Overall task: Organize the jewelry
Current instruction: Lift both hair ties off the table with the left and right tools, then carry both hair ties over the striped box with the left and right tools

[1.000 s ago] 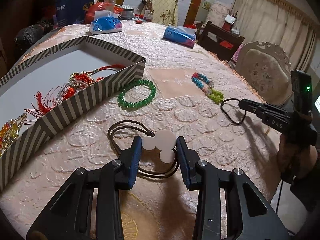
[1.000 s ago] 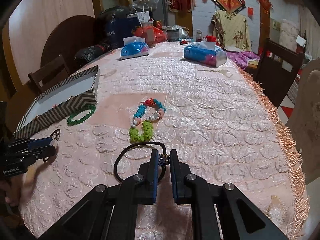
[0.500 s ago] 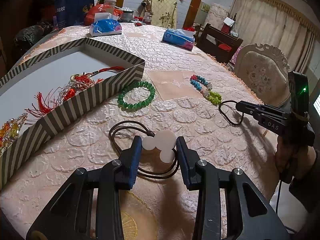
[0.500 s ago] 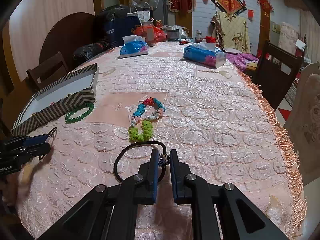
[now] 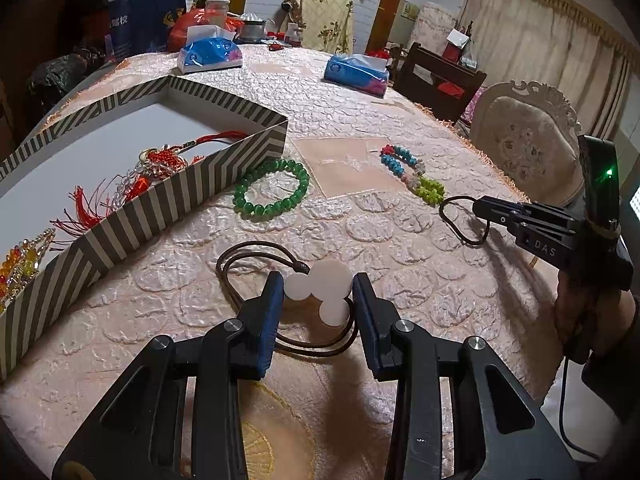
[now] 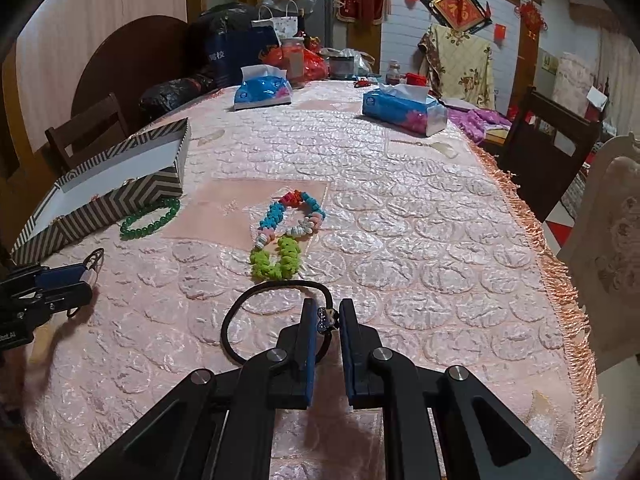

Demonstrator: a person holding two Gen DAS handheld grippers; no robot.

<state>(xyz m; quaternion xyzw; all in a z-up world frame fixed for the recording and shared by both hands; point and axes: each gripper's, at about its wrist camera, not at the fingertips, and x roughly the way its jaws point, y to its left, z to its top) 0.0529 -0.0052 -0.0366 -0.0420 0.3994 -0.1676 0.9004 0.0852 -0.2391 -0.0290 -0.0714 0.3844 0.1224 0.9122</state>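
My left gripper [image 5: 318, 290] is shut on the white disc pendant [image 5: 322, 286] of a brown cord necklace [image 5: 240, 252] lying on the pink tablecloth. My right gripper [image 6: 329, 317] is shut on the small charm of a black cord bracelet [image 6: 256, 292]; it also shows in the left wrist view [image 5: 486, 208]. A green bead bracelet [image 5: 272, 188] lies beside the striped box [image 5: 168, 196], which holds red tasselled ornaments [image 5: 152, 168]. A multicoloured bead bracelet [image 6: 284, 232] lies just beyond the black cord.
Two blue tissue packs [image 6: 262, 92] [image 6: 404, 108] stand at the far end of the table. Bags and jars crowd the back. The fringed table edge [image 6: 556, 264] runs along the right, with a cushioned chair [image 5: 528, 144] beyond it.
Both grippers stay shut on their pieces. The left view has drifted slightly; the right gripper has shifted a little closer in. The jewelry on the table has not moved.
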